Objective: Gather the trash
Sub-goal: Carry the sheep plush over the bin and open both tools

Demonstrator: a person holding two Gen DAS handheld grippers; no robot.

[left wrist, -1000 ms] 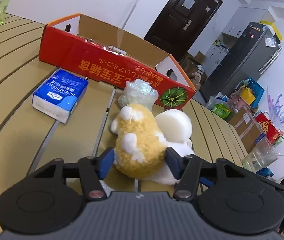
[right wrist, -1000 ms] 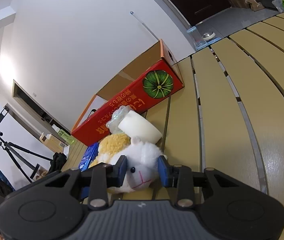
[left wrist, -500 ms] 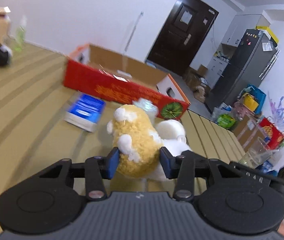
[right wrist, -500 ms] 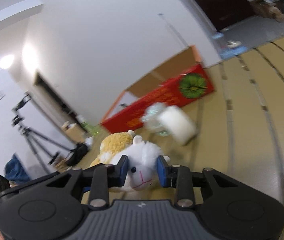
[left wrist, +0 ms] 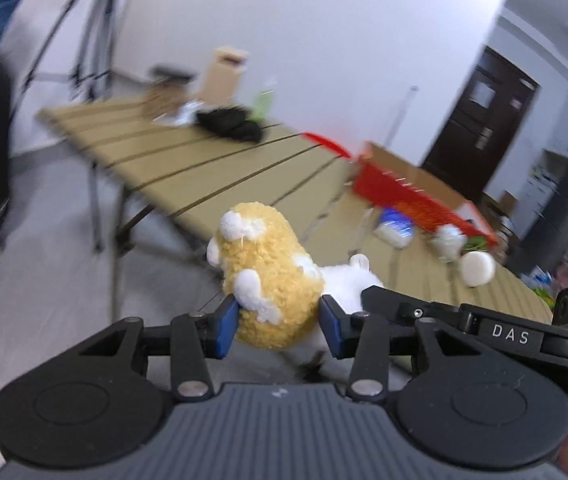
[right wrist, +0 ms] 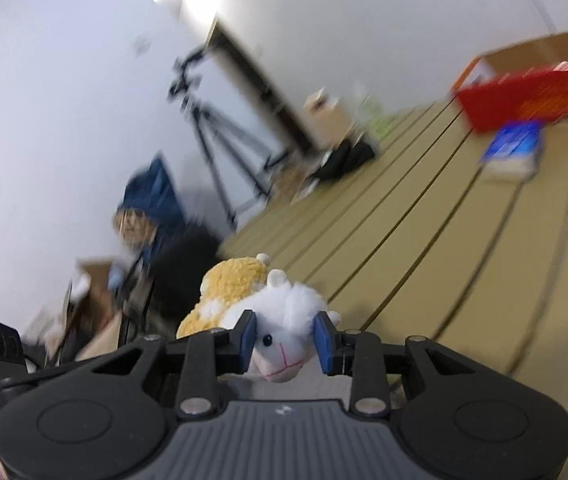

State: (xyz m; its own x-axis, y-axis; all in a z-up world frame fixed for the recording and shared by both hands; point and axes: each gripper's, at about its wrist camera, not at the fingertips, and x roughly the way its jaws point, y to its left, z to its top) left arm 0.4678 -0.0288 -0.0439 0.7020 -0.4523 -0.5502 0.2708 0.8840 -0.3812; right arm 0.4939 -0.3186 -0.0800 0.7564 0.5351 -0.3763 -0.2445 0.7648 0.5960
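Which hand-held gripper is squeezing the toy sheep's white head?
The right hand-held gripper pinches the plush sheep's white head; the left hand-held gripper grips its yellow woolly body.

Both claws clamped, side by side

My left claw (left wrist: 278, 320) pinches the plush sheep (left wrist: 272, 280) by its yellow body; its jaws have just been closing. My right claw (right wrist: 285, 340) squeezes the white head, angled slightly downward.

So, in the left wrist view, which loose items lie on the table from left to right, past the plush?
Black bundle → red cardboard box → blue tissue pack → crumpled clear plastic → white round tub.
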